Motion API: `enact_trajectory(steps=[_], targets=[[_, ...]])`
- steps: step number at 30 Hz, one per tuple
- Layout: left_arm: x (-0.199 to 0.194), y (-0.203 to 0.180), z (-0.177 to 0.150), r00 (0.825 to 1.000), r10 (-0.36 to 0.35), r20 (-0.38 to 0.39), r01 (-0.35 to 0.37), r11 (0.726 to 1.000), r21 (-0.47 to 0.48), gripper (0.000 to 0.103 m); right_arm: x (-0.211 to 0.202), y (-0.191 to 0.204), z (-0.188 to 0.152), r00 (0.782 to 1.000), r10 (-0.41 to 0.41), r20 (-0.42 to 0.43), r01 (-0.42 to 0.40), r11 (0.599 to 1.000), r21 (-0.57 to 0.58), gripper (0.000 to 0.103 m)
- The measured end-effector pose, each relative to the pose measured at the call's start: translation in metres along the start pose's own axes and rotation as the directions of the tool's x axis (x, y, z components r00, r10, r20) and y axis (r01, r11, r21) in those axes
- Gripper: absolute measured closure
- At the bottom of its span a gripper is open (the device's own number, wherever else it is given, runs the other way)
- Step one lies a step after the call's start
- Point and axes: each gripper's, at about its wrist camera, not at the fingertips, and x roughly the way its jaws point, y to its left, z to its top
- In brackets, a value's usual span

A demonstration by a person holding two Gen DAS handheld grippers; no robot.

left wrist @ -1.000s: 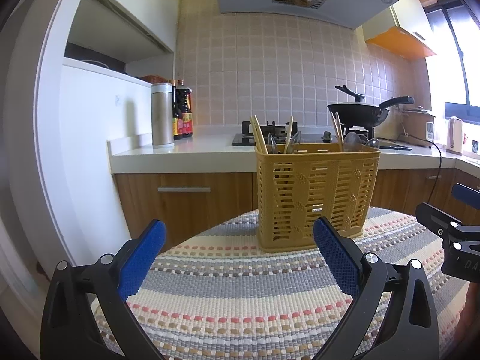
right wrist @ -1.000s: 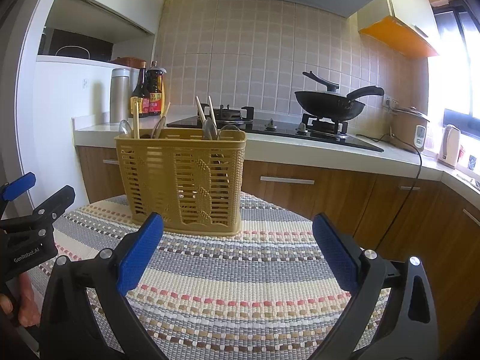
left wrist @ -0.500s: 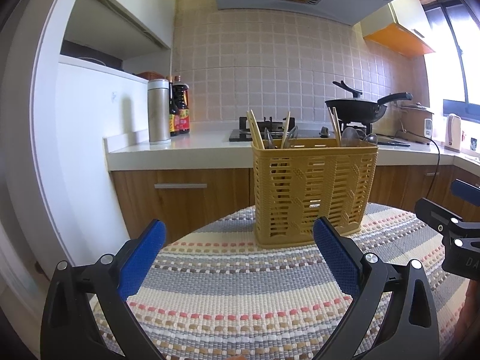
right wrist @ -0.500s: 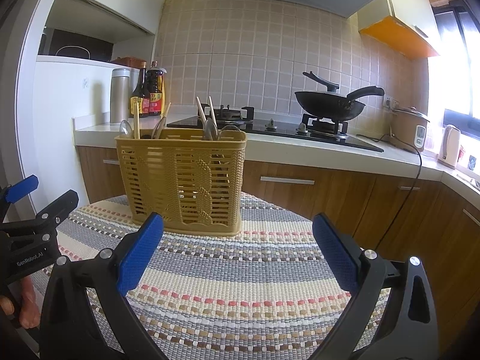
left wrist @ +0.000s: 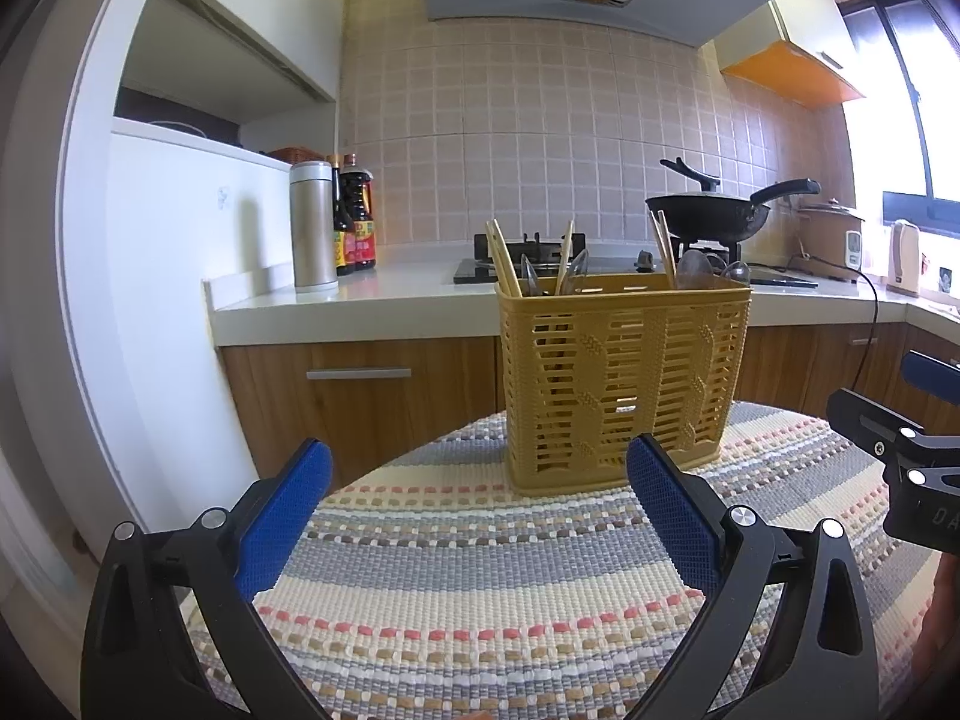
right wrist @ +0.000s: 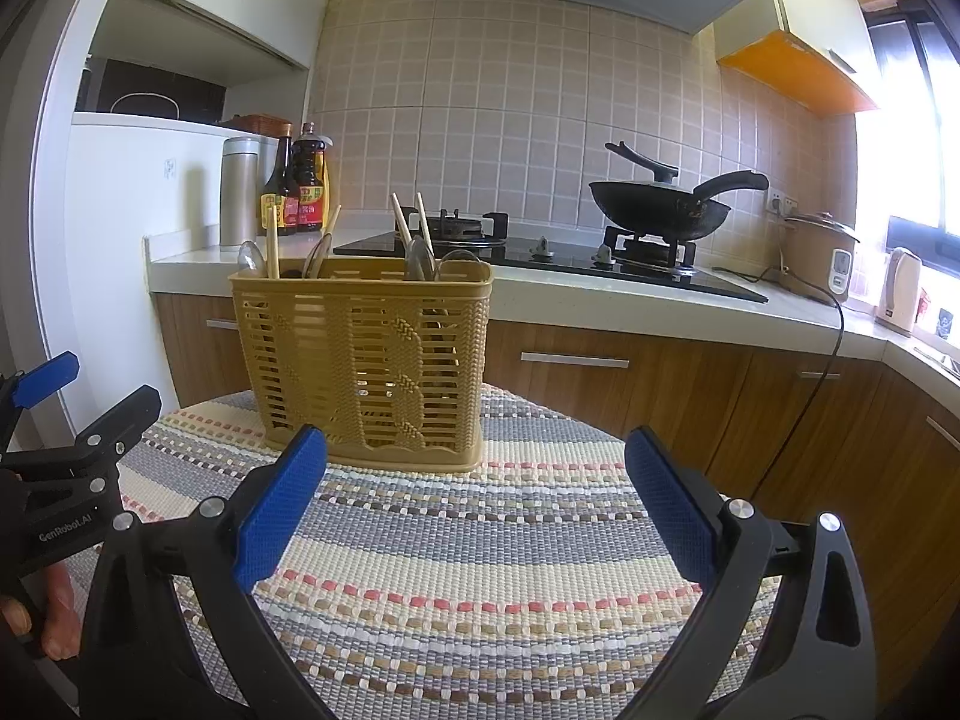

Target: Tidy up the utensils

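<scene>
I hold my left hand-held gripper [left wrist: 477,501] and my right hand-held gripper [right wrist: 474,489] low over the near part of the striped mat [right wrist: 480,570] on the round surface, each with its blue-padded fingers spread wide apart and gripping nothing. The yellow slotted utensil basket [left wrist: 624,378] stands upright at the far side of the mat, just beyond both grippers and touching neither. Wooden chopsticks [left wrist: 501,258] and spoons [right wrist: 420,258] stick up out of it, and behind it runs the kitchen counter with a black wok [right wrist: 660,210] on the stove.
</scene>
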Motion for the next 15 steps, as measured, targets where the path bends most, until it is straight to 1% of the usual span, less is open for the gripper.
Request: enact_trajectory(steps=[15], targets=[[0.0014, -0.0004, 0.0004, 1.000, 0.001, -0.007, -0.001, 1.000, 0.004, 0.008, -0.0027, -0.0002, 0.0009, 1.000, 0.003, 0.010, -0.003, 1.000, 0.002, 0.008]])
